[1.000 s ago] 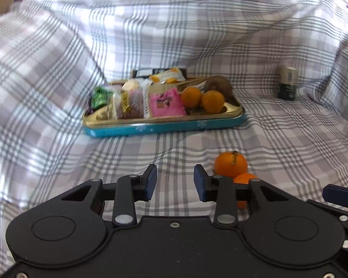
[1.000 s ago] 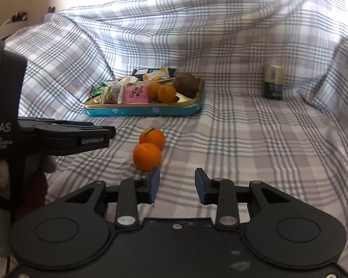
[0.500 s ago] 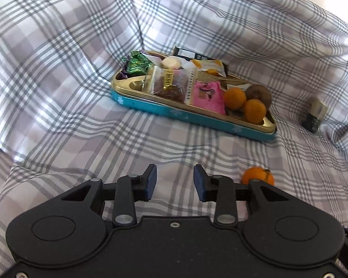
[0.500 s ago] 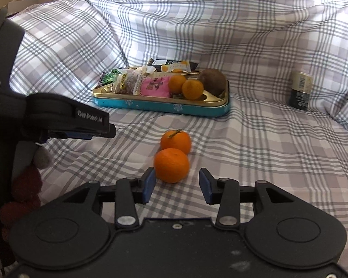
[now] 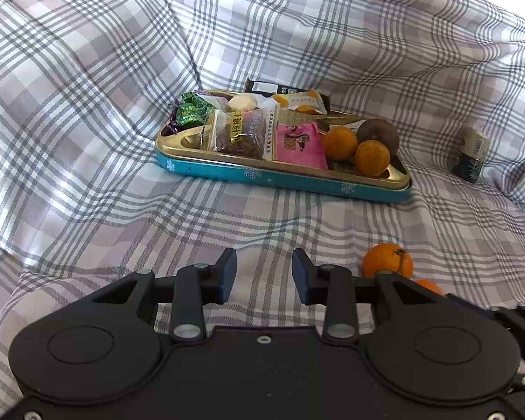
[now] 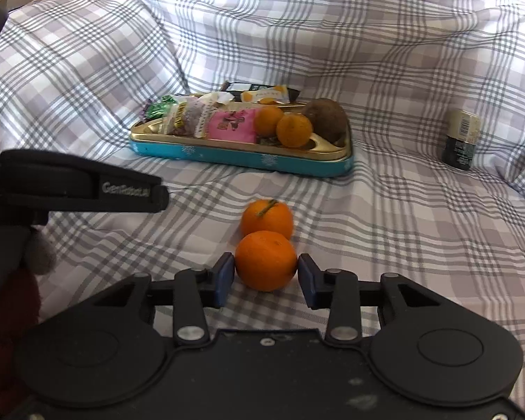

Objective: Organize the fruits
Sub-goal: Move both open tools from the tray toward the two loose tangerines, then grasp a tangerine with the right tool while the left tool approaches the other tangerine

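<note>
Two loose tangerines lie on the plaid cloth. In the right wrist view my right gripper (image 6: 265, 281) is open, its jaws on either side of the near tangerine (image 6: 265, 259); a stemmed tangerine (image 6: 267, 217) sits just behind it. The teal tray (image 6: 241, 156) beyond holds two tangerines (image 6: 294, 130), a brown fruit (image 6: 327, 118) and wrapped snacks. In the left wrist view my left gripper (image 5: 263, 276) is open and empty over bare cloth. The stemmed tangerine (image 5: 386, 260) lies to its right and the tray (image 5: 283, 178) is ahead.
A small dark jar with a pale lid (image 6: 461, 143) stands at the right, also seen in the left wrist view (image 5: 471, 155). The left gripper's body (image 6: 77, 189) fills the left of the right wrist view. Plaid cloth rises in folds behind and at the sides.
My right gripper has moved forward so the near tangerine now sits between its jaws. My left gripper's view swung left and down, then settled with the tray ahead.
</note>
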`<state>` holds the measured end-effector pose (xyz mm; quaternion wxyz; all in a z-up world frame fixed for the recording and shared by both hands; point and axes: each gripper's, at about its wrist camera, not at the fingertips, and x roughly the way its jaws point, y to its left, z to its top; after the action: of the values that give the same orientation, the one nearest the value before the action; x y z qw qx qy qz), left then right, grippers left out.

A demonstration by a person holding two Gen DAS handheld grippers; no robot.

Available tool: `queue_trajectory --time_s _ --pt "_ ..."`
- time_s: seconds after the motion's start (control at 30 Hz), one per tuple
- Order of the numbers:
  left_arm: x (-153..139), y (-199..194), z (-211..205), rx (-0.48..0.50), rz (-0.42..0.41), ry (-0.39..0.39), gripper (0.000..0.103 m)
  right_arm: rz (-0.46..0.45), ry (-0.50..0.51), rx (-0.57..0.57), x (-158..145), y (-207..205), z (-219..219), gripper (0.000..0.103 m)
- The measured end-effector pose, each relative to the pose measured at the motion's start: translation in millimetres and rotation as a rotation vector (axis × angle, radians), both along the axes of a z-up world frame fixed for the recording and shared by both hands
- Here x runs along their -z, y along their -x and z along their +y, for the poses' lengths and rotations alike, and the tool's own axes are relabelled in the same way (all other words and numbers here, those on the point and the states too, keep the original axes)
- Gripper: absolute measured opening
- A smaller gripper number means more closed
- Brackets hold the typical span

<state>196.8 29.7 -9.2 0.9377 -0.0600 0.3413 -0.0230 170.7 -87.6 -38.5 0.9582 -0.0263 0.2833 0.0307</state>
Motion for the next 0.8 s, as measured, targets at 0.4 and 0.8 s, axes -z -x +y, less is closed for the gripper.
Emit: queue_trajectory --time_s 0.4,0.8 --pt "1.8 8.3 -16.0 0.076 -0.028 -0.048 0.045 0.078 -0.133 0.121 -4.3 -0.3 -61.1 0.040" --pt "5.9 26.8 -54.8 0.262 -0.058 -0.171 0.045 0.089 -0.288 0.124 4.4 -13.4 -80.4 0.043"
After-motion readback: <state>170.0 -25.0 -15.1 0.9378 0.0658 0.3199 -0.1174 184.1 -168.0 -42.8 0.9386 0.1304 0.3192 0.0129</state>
